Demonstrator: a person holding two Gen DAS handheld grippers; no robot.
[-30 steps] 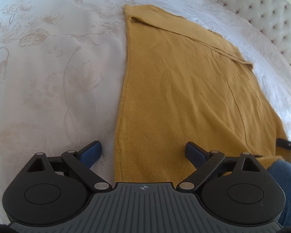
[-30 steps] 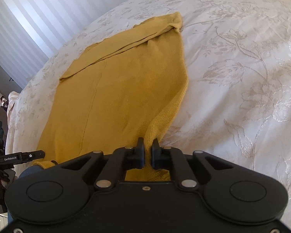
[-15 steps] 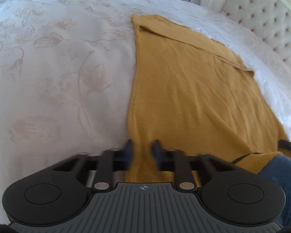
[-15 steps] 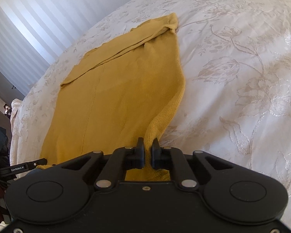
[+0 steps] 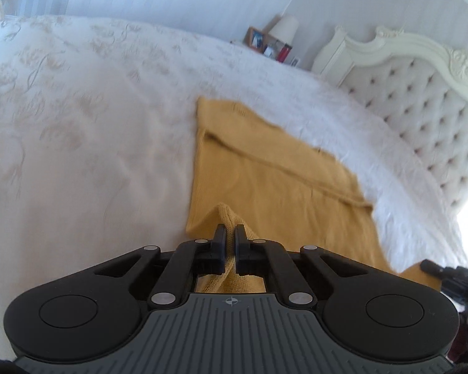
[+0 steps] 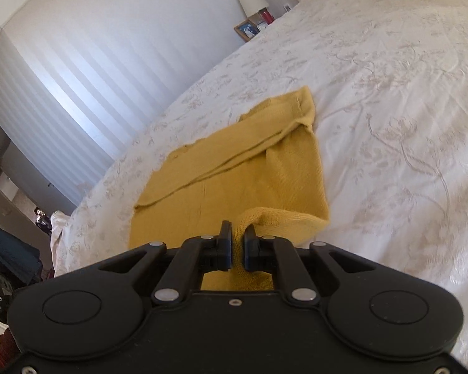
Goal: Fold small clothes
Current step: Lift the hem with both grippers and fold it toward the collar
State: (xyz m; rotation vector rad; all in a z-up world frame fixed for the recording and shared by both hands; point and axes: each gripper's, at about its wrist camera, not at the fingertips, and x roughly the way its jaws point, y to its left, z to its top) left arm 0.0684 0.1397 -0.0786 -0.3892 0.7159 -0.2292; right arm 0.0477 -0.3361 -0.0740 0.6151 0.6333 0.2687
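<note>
A mustard-yellow knitted garment (image 5: 277, 180) lies on the white floral bedspread (image 5: 78, 143); it also shows in the right wrist view (image 6: 234, 174). My left gripper (image 5: 230, 233) is shut on the garment's near left corner, lifted off the bed. My right gripper (image 6: 237, 233) is shut on the near right corner, lifted too. The near hem is raised and carried over the rest of the garment, which lies flat with a sleeve folded across its far end. The right gripper's tip shows at the left wrist view's right edge (image 5: 433, 266).
A tufted cream headboard (image 5: 421, 93) stands at the right. A nightstand with a lamp (image 5: 285, 26), picture frame (image 5: 255, 39) and red item sits beyond the bed. White blinds (image 6: 78, 71) cover the far wall. Dark clothes (image 6: 6, 255) lie off the bed's left.
My left gripper closed on the garment's near left corner. Both grippers then rose and moved forward, lifting the near hem over the garment. The right gripper stayed shut throughout.
</note>
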